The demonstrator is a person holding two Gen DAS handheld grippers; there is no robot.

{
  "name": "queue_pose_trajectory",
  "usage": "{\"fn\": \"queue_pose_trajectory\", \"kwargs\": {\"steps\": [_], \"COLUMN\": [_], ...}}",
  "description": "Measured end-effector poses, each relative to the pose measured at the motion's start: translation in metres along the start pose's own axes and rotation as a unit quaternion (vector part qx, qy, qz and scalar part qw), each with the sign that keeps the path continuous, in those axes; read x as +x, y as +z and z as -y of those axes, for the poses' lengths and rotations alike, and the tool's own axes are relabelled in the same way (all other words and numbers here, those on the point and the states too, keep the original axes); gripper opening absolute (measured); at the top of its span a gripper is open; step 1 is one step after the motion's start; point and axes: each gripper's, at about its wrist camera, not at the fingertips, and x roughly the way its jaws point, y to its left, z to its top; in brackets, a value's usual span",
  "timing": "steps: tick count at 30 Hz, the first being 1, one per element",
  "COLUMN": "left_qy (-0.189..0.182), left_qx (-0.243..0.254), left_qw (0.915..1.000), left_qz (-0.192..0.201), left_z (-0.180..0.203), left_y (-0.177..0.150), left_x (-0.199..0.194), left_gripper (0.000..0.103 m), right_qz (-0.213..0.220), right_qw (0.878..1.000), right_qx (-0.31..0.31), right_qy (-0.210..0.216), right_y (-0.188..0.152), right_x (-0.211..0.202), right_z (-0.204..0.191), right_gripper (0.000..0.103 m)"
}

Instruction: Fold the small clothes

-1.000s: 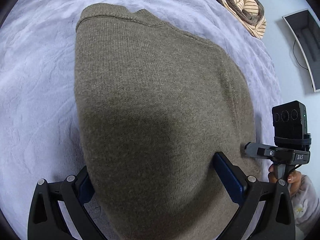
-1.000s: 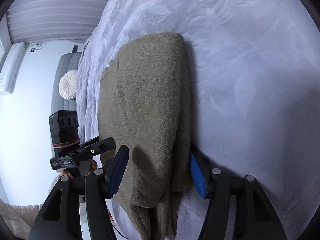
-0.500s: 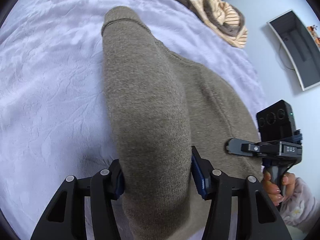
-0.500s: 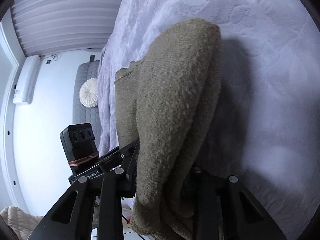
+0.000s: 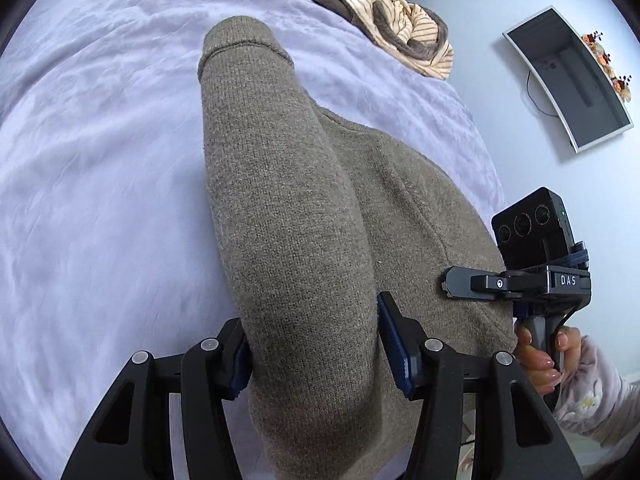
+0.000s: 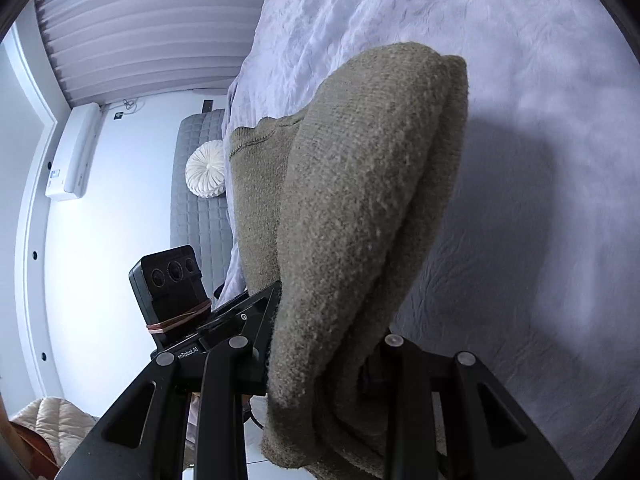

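An olive-brown knitted sweater [image 5: 288, 208] lies on a pale lilac bedspread [image 5: 100, 184], its near edge lifted off the bed into a thick roll. My left gripper [image 5: 312, 344] is shut on that bunched edge, blue pads pressing on both sides. In the right wrist view the same sweater [image 6: 360, 208] hangs as a folded wad from my right gripper [image 6: 324, 364], shut on it, with the pads buried in the knit. The right gripper's body [image 5: 536, 276] and the hand holding it show at the right of the left wrist view. The far end of the sweater still rests on the bed.
A heap of other clothes [image 5: 400, 24], striped and brown, lies at the bed's far edge. A curved monitor [image 5: 568, 80] sits beyond the bed. In the right wrist view a grey padded bench [image 6: 200, 208] with a white round cushion [image 6: 206, 174] stands past the bed's edge.
Both grippers closed on the sweater's near edge and raised it off the bed, so the flat knit now bunches into a roll. The views have drawn back and up.
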Motion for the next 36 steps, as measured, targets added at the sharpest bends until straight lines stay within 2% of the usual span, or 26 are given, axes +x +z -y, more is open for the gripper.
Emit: {"fn": "queue_pose_trajectory", "kwargs": {"steps": [5, 8, 10, 11, 13, 14, 18, 20, 22, 24, 27, 29, 30, 31, 32, 33, 35, 36], "left_qy": [0.011, 0.047, 0.094, 0.114, 0.106, 0.104, 0.122, 0.131, 0.135, 0.135, 0.137, 0.141, 0.145, 0.147, 0.149, 0.149, 0.148, 0.148], "left_qx": [-0.032, -0.031, -0.030, -0.032, -0.040, -0.048, -0.057, -0.065, -0.067, -0.065, -0.060, -0.060, -0.060, -0.059, -0.058, -0.057, -0.055, -0.054], "left_qw": [0.9992, 0.9981, 0.9942, 0.9918, 0.9928, 0.9930, 0.9909, 0.9892, 0.9885, 0.9887, 0.9886, 0.9880, 0.9873, 0.9869, 0.9868, 0.9868, 0.9871, 0.9872], "left_qz": [-0.020, -0.024, -0.044, -0.047, -0.037, -0.030, -0.014, -0.010, -0.009, -0.007, -0.013, -0.020, -0.025, -0.028, -0.028, -0.026, -0.025, -0.027], "left_z": [-0.027, -0.044, -0.057, -0.063, -0.073, -0.077, -0.084, -0.084, -0.085, -0.083, -0.080, -0.078, -0.077, -0.076, -0.073, -0.070, -0.068, -0.067], "left_y": [-0.050, -0.075, -0.090, -0.096, -0.105, -0.108, -0.115, -0.114, -0.113, -0.115, -0.116, -0.118, -0.118, -0.119, -0.118, -0.118, -0.120, -0.122], "left_x": [-0.011, -0.007, 0.002, 0.003, -0.004, -0.009, -0.023, -0.025, -0.030, -0.034, -0.034, -0.029, -0.026, -0.025, -0.023, -0.022, -0.020, -0.016], "left_gripper": [0.056, 0.056, 0.056, 0.056, 0.059, 0.063, 0.063, 0.063, 0.063, 0.063, 0.063, 0.063, 0.063, 0.063, 0.063, 0.063, 0.063, 0.070], "right_qz": [-0.028, -0.046, -0.056, -0.059, -0.063, -0.058, -0.035, -0.021, -0.006, 0.002, -0.026, -0.038, -0.037, -0.037, -0.034, -0.028, -0.019, -0.020], "right_qw": [0.999, 0.998, 0.996, 0.992, 0.981, 0.977, 0.953, 0.943, 0.941, 0.948, 0.965, 0.968, 0.967, 0.965, 0.962, 0.958, 0.944, 0.937], "right_qx": [0.017, 0.019, 0.024, 0.022, 0.006, -0.004, -0.049, -0.052, -0.045, -0.034, -0.001, 0.010, 0.012, 0.013, 0.009, -0.001, -0.038, -0.050], "right_qy": [-0.004, -0.024, -0.069, -0.107, -0.182, -0.204, -0.297, -0.328, -0.335, -0.315, -0.261, -0.246, -0.253, -0.261, -0.272, -0.285, -0.326, -0.346], "right_y": [-0.039, -0.050, -0.050, -0.049, -0.049, -0.049, -0.053, -0.062, -0.065, -0.071, -0.087, -0.098, -0.101, -0.104, -0.105, -0.106, -0.110, -0.111], "right_x": [0.029, 0.056, 0.070, 0.074, 0.075, 0.073, 0.059, 0.046, 0.037, 0.022, 0.012, 0.023, 0.028, 0.034, 0.039, 0.040, 0.039, 0.041], "right_z": [0.002, 0.008, 0.014, 0.016, 0.015, 0.011, -0.006, -0.005, -0.010, -0.008, 0.005, 0.007, 0.009, 0.010, 0.010, 0.007, -0.002, -0.001], "right_gripper": [0.032, 0.032, 0.035, 0.035, 0.043, 0.046, 0.047, 0.047, 0.047, 0.047, 0.049, 0.049, 0.049, 0.045, 0.032, 0.013, 0.013, 0.013]}}
